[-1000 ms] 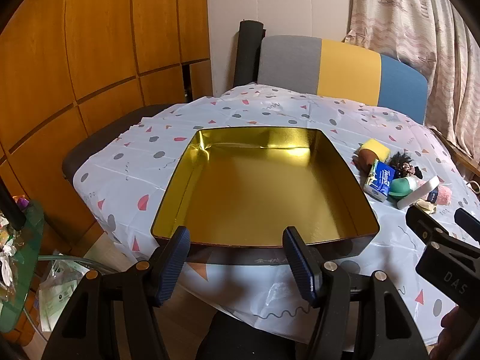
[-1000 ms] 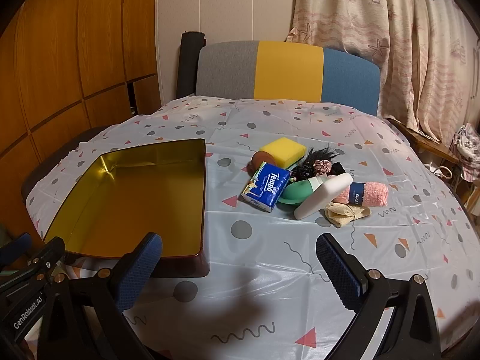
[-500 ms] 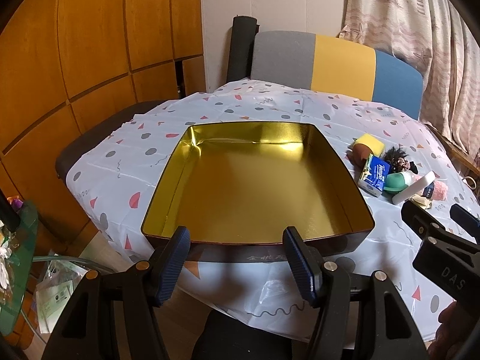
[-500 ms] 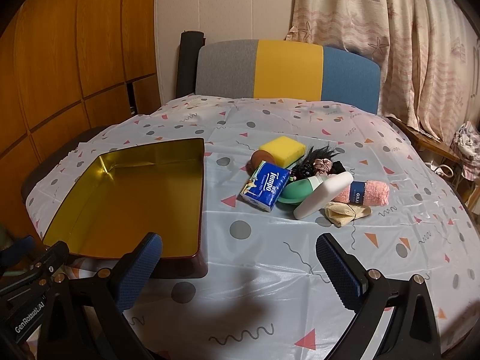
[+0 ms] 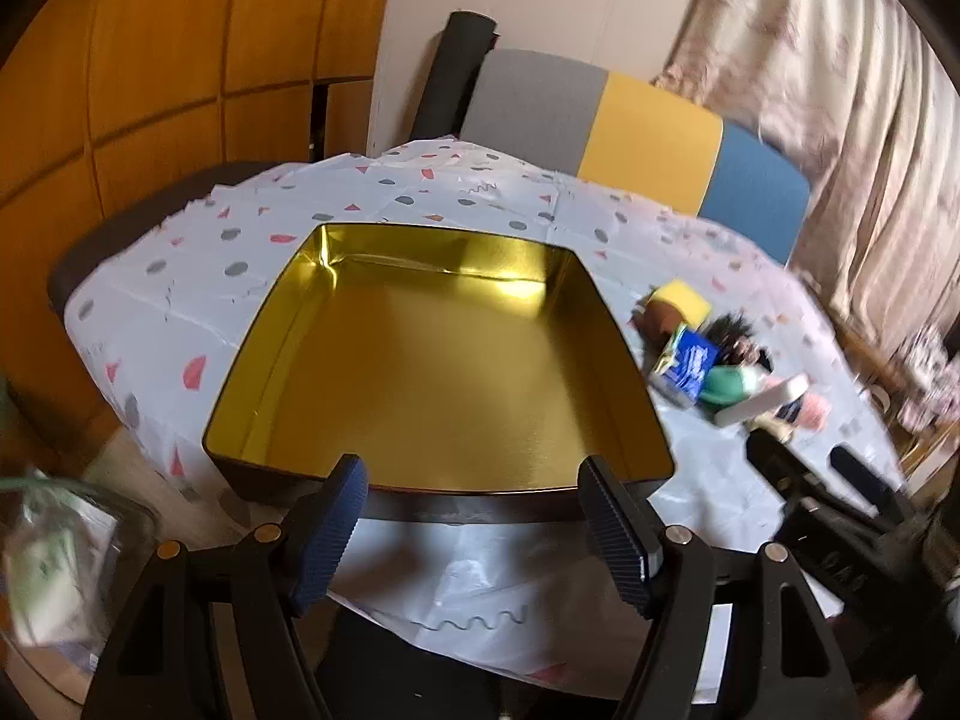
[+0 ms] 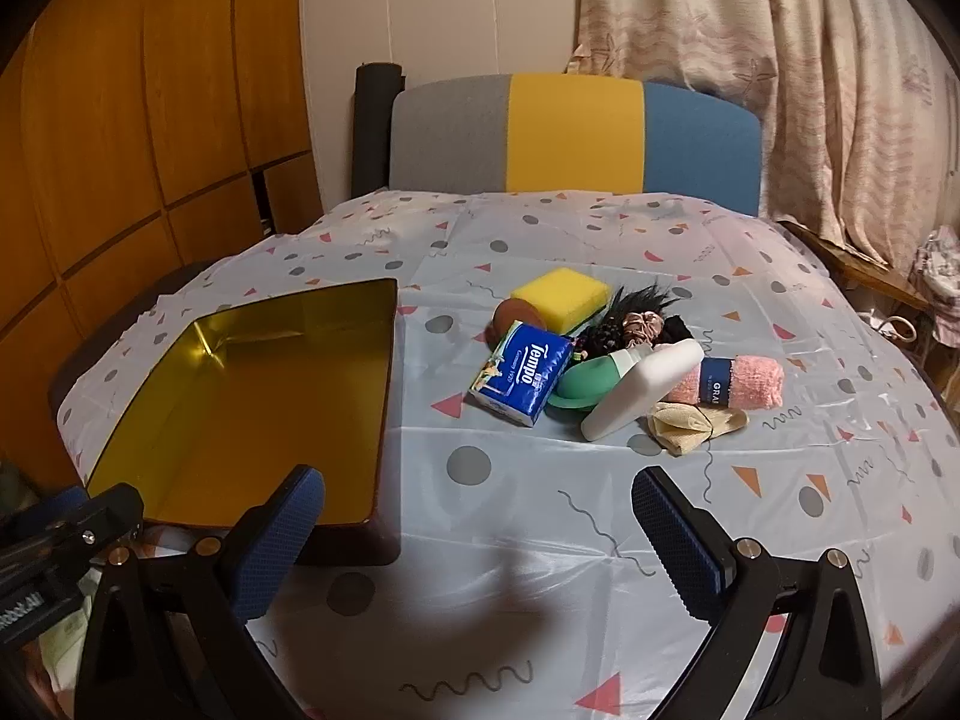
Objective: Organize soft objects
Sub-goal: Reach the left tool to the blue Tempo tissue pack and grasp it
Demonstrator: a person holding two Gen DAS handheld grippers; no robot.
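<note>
Left gripper (image 5: 474, 516): jaws stand wider than a second ago and are opening at this moment, nothing between them. Its wrist view now aims differently: the gold tray (image 5: 624, 348) sits higher in the frame, more of the tablecloth's (image 5: 480, 570) near edge shows below it, and the picture is motion-blurred toward the right, where the pile with the tissue pack (image 5: 690, 360) smears. Right wrist view: no change noted.
</note>
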